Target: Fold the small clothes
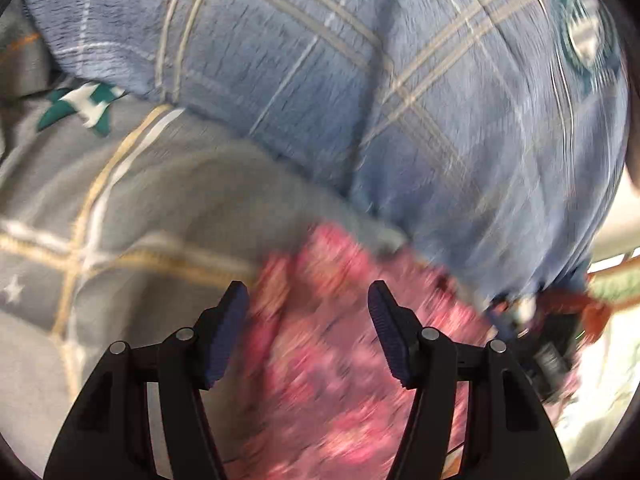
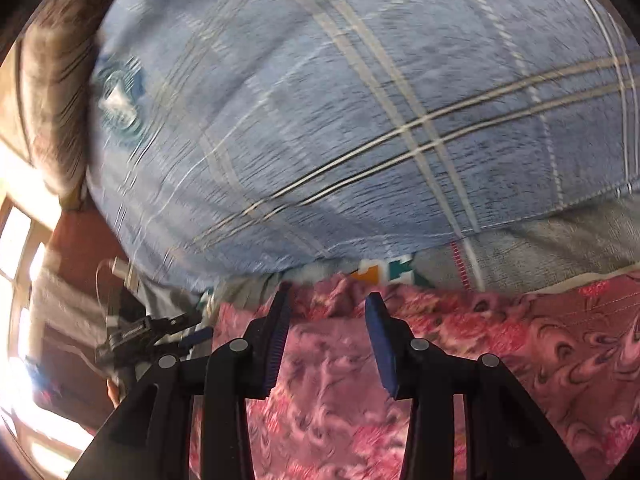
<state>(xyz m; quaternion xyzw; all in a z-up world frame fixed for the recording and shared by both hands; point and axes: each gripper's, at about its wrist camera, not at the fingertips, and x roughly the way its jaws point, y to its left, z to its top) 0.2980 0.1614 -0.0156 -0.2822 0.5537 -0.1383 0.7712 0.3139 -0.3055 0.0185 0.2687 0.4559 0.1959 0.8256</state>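
Two claws, left claw (image 1: 306,300) and right claw (image 2: 326,304), parted over pink cloth (image 2: 500,340).

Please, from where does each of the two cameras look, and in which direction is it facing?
Left wrist: sits behind the left gripper, facing down over the pink floral cloth toward the blue plaid pillow; its open fingers show.
Right wrist: sits behind the right gripper, facing the same cloth and pillow; its open fingers show, with the left gripper at lower left.
Shared: cloth, pillow, grey blanket.
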